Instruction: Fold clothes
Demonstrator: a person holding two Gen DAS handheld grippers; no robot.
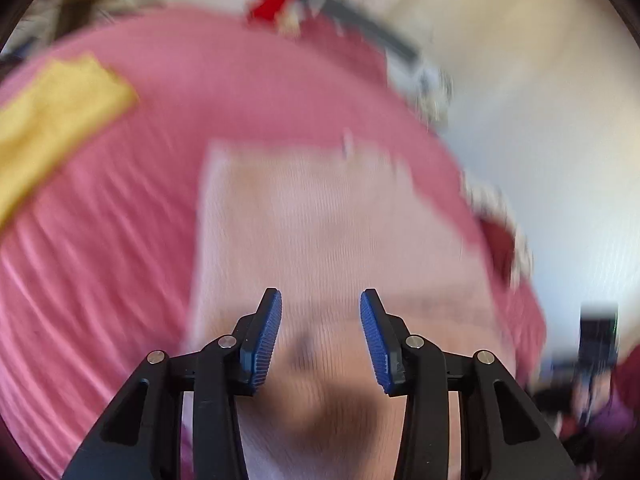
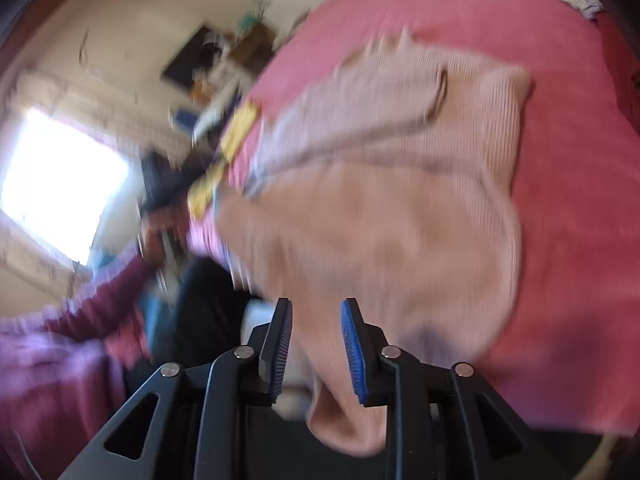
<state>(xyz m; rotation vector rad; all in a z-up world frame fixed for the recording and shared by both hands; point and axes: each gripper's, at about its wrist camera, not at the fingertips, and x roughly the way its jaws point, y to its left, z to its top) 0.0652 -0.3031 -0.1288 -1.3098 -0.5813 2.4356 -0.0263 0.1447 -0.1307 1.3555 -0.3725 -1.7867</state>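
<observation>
A pale pink ribbed garment [image 1: 312,220] lies spread on the pink bed cover [image 1: 100,260]. My left gripper [image 1: 320,304] hovers open just above its near part, nothing between the blue pads. In the right wrist view the same garment [image 2: 392,184] is rumpled, and a fold of it hangs down at the bed's edge. My right gripper [image 2: 316,312] is open, with that hanging fold lying loosely between its fingers. Both views are blurred by motion.
A folded yellow cloth [image 1: 52,120] lies on the bed at the far left. A red item [image 1: 276,0] sits at the far edge. A person's maroon sleeve [image 2: 100,308] and the other gripper [image 2: 168,184] show at left. A bright window [image 2: 60,176] lies beyond.
</observation>
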